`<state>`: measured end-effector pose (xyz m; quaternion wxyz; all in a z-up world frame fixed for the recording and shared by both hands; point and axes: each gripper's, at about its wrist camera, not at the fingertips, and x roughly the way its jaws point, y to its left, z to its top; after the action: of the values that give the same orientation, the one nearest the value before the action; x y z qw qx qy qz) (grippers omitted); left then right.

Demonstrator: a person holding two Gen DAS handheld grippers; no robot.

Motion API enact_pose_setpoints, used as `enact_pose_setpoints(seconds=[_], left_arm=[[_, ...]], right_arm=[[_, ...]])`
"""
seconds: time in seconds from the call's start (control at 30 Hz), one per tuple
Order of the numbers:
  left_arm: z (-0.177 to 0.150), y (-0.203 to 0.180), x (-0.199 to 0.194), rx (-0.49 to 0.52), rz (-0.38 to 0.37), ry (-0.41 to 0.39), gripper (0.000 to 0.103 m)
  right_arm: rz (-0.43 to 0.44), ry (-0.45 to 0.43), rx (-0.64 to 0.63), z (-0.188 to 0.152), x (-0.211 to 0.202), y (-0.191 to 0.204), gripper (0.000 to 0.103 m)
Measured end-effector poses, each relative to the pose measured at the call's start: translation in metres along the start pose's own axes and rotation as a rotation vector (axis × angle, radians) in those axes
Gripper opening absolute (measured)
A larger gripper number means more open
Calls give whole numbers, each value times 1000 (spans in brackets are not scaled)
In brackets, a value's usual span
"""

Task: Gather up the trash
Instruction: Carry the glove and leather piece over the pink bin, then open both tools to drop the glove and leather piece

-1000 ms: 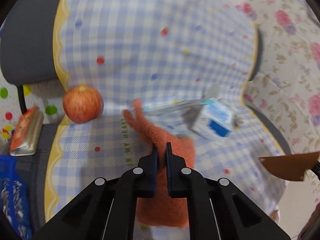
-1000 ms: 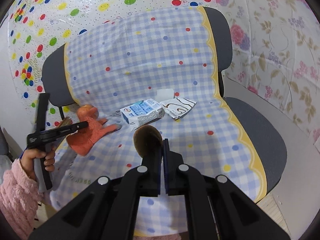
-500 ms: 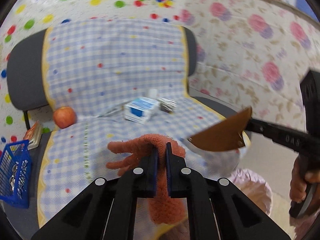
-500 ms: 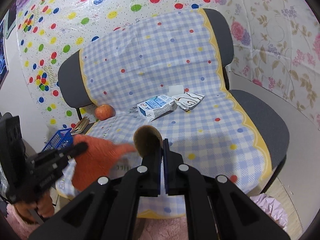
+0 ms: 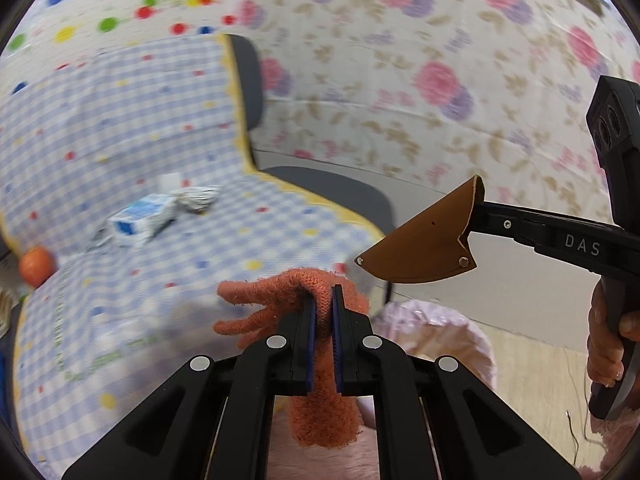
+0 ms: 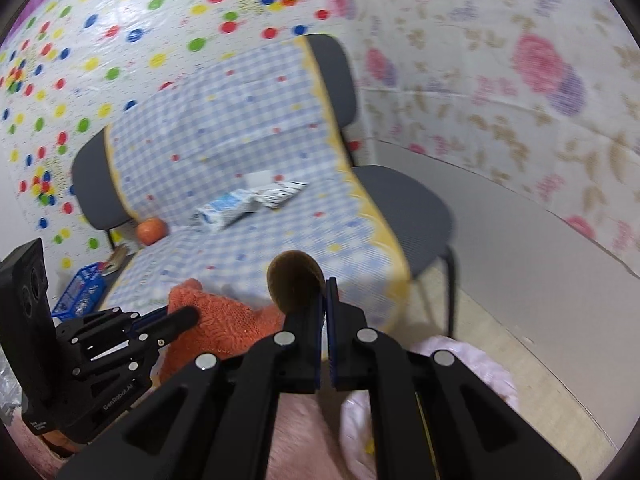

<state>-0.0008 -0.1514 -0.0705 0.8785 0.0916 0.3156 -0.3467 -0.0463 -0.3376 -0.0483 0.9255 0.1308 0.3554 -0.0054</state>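
Note:
My left gripper (image 5: 323, 300) is shut on an orange knitted glove (image 5: 320, 396), held off the front of the chair and partly over a pink bag-lined bin (image 5: 440, 332). My right gripper (image 6: 323, 286) is shut on a brown leather piece (image 6: 294, 276), also seen in the left wrist view (image 5: 424, 248), above the bin (image 6: 472, 364). The glove shows in the right wrist view (image 6: 224, 324) beside the left gripper (image 6: 188, 316). A blue-white carton (image 6: 226, 208) and a striped wrapper (image 6: 280, 192) lie on the chair seat.
The chair carries a blue checked cloth (image 6: 280, 240). An apple (image 6: 151, 230) sits at the seat's left edge. A blue basket (image 6: 80, 288) stands on the floor to the left. Dotted and floral walls stand behind. Grey floor (image 6: 520, 264) lies to the right.
Both grippers have pulled back from the chair seat and swung right toward the pink bin, each still holding its item. The glove was lifted off the seat.

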Motion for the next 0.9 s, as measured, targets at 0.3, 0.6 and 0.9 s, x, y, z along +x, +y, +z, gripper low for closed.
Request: enact_pose_setpoints(seconds=[0.3,0.6,0.9], left_arm=[[0,-51,36,97,-98,99,8],[-2,-78,68,136,-133,188,12],[7,-79,94,101,-161,244,53]], right_arm=[[-144,58,62,-29,-16,-43,3],[-195,136,146,-48,-5,-71,3],[-206,185,212,-53,14,-94,41]])
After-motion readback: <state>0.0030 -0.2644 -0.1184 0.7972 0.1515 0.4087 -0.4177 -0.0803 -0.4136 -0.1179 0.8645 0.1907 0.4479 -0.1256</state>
